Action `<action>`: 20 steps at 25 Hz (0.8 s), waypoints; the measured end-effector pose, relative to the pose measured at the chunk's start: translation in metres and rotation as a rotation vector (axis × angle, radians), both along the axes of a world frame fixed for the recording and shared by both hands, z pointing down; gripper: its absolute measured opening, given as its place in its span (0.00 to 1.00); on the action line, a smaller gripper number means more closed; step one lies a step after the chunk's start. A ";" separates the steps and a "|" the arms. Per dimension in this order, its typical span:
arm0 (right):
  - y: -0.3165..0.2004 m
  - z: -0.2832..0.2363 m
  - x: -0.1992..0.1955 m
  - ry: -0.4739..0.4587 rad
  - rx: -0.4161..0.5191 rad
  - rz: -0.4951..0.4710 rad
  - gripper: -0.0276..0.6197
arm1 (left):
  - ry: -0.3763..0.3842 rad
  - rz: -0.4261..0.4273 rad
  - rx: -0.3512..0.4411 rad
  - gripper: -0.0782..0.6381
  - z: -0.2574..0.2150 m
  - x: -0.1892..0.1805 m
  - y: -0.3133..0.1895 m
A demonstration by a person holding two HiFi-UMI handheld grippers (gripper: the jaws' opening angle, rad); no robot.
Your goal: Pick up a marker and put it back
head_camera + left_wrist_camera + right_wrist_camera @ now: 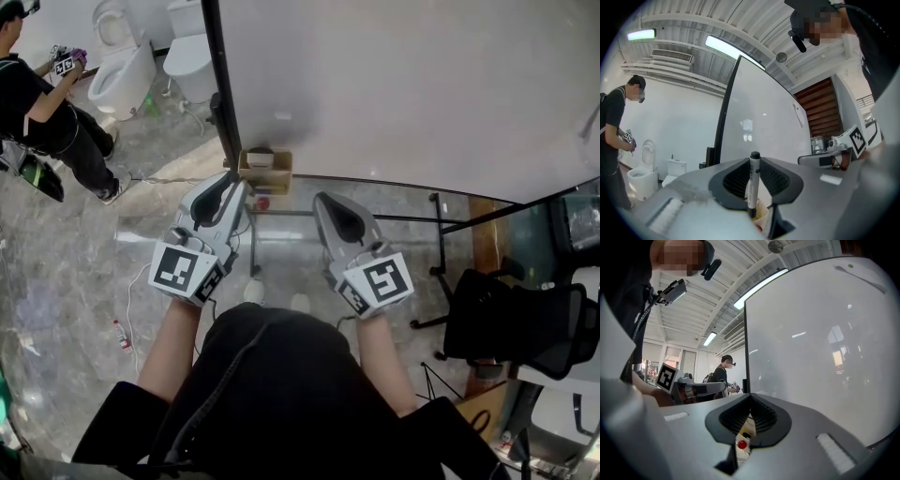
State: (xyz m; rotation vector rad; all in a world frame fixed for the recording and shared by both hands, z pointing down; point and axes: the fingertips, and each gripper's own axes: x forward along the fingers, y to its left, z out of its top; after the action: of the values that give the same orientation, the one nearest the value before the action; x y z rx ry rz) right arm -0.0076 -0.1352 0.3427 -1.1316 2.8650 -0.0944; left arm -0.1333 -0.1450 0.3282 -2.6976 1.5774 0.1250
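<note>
Whiteboard (403, 84) faced by both | left hand-held gripper (231, 179) clamped on upright marker (753, 185) | right hand-held gripper (322, 198) closed, empty | box (265, 172) just ahead, below left jaws | step: marker held, return judged pending | next: to be lowered into box, released

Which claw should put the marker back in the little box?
Left. The left claw already grips the marker upright and sits closer to the box on the whiteboard. The right claw is shut with nothing in it.
</note>
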 end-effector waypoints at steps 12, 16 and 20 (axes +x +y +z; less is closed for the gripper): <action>-0.010 0.003 0.004 0.000 -0.008 0.024 0.06 | -0.028 0.026 -0.002 0.22 0.004 0.007 -0.017; -0.011 0.001 0.007 0.000 -0.010 0.033 0.06 | -0.050 0.037 -0.005 0.22 0.006 0.012 -0.022; -0.014 0.005 0.011 0.003 -0.019 0.047 0.06 | -0.081 0.056 -0.009 0.22 0.014 0.019 -0.027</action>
State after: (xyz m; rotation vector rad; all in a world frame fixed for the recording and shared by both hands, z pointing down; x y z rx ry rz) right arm 0.0033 -0.1487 0.3478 -1.2027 2.8444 -0.1173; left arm -0.1139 -0.1716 0.3418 -2.7169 1.4849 0.0091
